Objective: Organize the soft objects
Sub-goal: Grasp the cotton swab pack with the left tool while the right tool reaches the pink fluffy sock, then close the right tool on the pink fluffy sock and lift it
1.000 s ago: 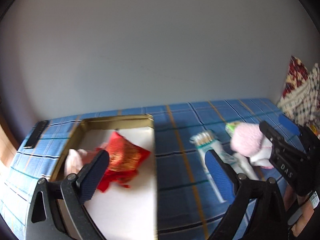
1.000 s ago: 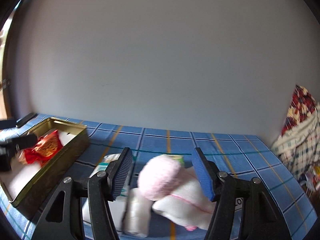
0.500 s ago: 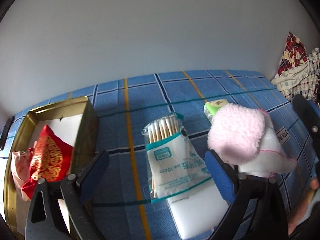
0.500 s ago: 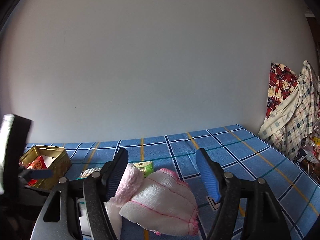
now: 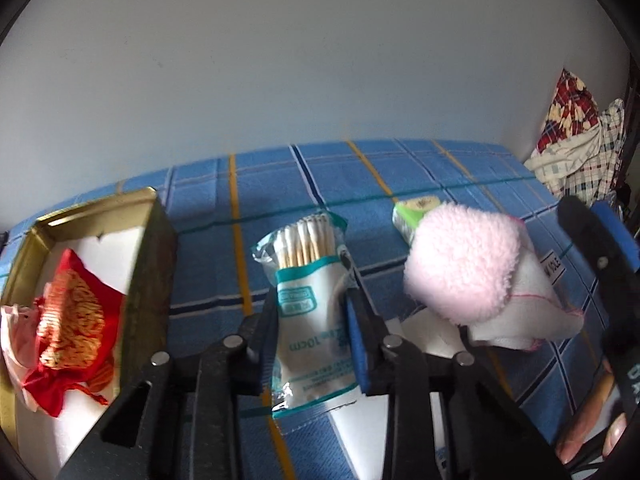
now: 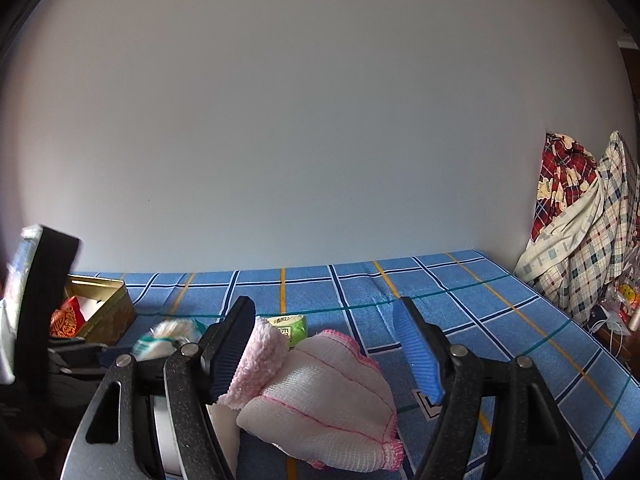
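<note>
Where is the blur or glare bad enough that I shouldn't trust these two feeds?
Left wrist view: the cotton swab pack is sharp and its print legible; the pink fluffy cloth and the red pouch are slightly soft. Right wrist view: the swab pack is smeared at left, and the white gauze cloth is sharp. Both views: fisheye bending, dark corner vignette, no harsh glare.

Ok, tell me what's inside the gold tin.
In the gold tin: a red and gold pouch lying on a pale pink bag, over a white liner. Anything beneath them is covered.

Plaid clothes (heaped); white wall
</note>
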`<action>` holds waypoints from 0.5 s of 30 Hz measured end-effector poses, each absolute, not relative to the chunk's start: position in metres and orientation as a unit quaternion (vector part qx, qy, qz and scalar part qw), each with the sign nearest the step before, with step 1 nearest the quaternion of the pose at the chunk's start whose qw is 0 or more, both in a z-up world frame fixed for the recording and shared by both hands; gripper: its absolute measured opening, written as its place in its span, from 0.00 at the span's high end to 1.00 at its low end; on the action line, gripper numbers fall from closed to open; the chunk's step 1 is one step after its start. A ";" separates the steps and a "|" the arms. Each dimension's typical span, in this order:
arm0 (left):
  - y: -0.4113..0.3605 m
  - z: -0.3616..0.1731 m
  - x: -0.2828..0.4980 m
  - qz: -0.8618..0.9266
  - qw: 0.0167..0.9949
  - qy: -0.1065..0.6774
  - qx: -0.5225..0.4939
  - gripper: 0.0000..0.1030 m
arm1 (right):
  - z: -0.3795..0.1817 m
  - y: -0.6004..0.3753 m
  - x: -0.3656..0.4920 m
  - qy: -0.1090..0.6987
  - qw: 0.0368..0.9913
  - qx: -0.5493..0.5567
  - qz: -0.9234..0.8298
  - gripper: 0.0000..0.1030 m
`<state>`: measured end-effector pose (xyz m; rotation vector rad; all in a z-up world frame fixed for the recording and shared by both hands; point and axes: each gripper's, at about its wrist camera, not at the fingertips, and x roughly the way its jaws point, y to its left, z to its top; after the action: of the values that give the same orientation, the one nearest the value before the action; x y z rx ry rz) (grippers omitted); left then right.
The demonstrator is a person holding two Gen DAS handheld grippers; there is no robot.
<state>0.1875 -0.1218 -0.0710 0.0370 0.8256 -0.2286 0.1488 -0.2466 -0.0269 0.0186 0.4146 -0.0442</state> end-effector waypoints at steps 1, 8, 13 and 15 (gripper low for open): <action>-0.119 -0.065 0.183 -0.111 0.915 0.387 0.016 0.71 | -0.027 -0.246 0.148 0.204 0.979 0.010 -0.019 0.29; -0.104 -0.043 0.169 -0.098 0.934 0.343 0.001 0.71 | -0.040 -0.222 0.162 0.239 0.970 -0.026 0.023 0.29; -0.094 -0.046 0.173 -0.087 0.932 0.351 -0.015 0.71 | -0.047 -0.208 0.175 0.268 0.962 -0.050 0.030 0.29; -0.093 -0.044 0.171 -0.087 0.934 0.346 -0.016 0.71 | -0.050 -0.204 0.183 0.283 0.957 -0.058 0.026 0.29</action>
<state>0.1707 -0.0931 -0.0440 -0.0321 0.7068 -0.1784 0.1830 -0.2041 -0.0499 -0.1184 0.5741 0.0523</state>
